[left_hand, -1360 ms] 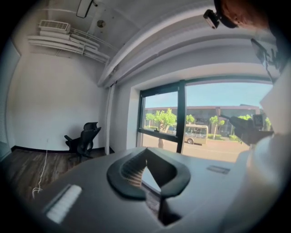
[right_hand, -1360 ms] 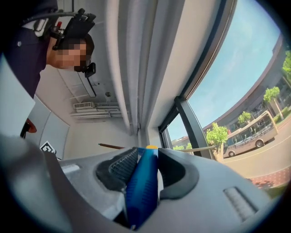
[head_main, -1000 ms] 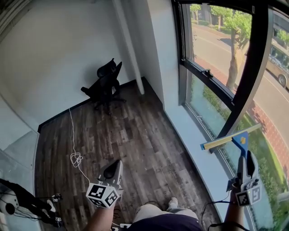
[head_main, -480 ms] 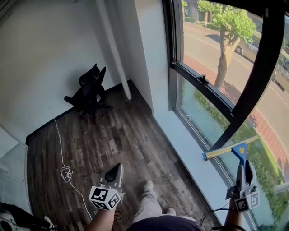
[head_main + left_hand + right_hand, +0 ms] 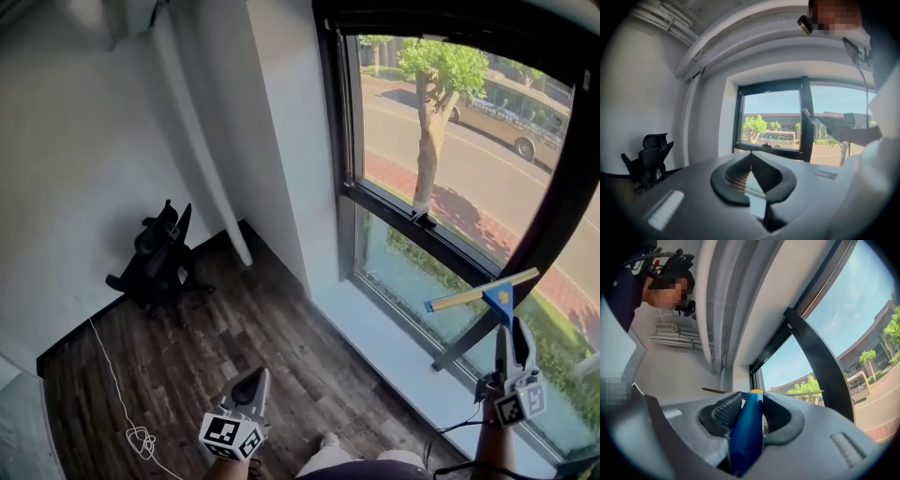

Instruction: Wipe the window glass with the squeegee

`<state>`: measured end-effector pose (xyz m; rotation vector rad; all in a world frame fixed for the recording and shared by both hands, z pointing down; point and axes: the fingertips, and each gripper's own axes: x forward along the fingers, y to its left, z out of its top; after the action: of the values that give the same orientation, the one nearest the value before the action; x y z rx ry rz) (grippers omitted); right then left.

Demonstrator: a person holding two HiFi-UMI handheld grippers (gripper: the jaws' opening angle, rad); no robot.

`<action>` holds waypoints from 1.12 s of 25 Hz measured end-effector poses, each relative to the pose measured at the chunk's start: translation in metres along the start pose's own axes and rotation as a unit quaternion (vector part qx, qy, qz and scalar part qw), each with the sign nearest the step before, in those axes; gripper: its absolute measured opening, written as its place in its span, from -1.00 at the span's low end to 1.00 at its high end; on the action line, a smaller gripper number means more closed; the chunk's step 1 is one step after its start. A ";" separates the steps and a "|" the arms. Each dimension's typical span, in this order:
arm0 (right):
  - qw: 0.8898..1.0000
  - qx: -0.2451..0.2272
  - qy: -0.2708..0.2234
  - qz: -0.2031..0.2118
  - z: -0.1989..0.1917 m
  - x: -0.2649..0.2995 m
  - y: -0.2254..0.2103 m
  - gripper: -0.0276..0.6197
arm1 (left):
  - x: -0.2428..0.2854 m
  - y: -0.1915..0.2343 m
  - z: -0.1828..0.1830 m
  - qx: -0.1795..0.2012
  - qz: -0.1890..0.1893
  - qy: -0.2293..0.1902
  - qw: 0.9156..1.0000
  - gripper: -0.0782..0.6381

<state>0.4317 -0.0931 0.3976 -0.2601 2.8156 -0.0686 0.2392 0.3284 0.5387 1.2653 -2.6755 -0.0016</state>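
The squeegee (image 5: 482, 292) has a blue handle and a long yellow-edged blade held level in front of the lower window glass (image 5: 412, 272); I cannot tell if the blade touches the pane. My right gripper (image 5: 507, 343) is shut on the handle and points up at the bottom right. In the right gripper view the blue handle (image 5: 746, 430) runs between the ribbed pads of the right gripper (image 5: 751, 399). My left gripper (image 5: 253, 382) hangs low over the wooden floor, shut with nothing in it. The left gripper (image 5: 751, 158) faces the window from inside the room.
A white sill (image 5: 394, 352) runs under the window. A black slanted frame bar (image 5: 548, 220) crosses the glass. A white pipe (image 5: 202, 150) runs down the wall. A black office chair (image 5: 155, 262) stands in the corner, and a white cable (image 5: 122, 408) lies on the floor.
The head view has swung up and toward the window, so the chair and floor slid left and down. The right gripper keeps the squeegee raised by the glass; the left stays low.
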 end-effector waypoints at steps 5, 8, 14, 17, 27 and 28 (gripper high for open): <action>1.000 -0.024 0.016 -0.003 -0.012 0.035 0.023 -0.47 | 0.049 0.035 0.003 0.009 -0.024 -0.021 0.999 -0.82; 0.999 -0.022 0.028 -0.021 -0.032 0.058 0.026 -0.47 | 0.086 0.046 -0.004 0.002 -0.067 -0.013 0.998 -0.82; 0.999 -0.021 0.007 -0.027 -0.049 0.124 0.014 -0.47 | 0.170 0.087 0.023 0.022 -0.086 -0.016 0.996 -0.82; 0.998 -0.057 -0.001 -0.034 -0.069 0.143 -0.005 -0.47 | 0.207 0.099 0.040 0.034 -0.087 -0.020 0.995 -0.81; 0.991 -0.107 -0.065 -0.055 -0.056 0.263 -0.041 -0.47 | 0.356 0.133 0.113 0.031 -0.110 -0.023 0.993 -0.81; 0.990 -0.106 -0.072 -0.055 -0.054 0.270 -0.042 -0.47 | 0.372 0.134 0.118 0.025 -0.115 -0.027 0.993 -0.81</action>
<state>0.1695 -0.1841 0.3708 -0.4497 2.6628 0.2189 -0.1139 0.1197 0.4940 1.6052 -2.5706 0.0015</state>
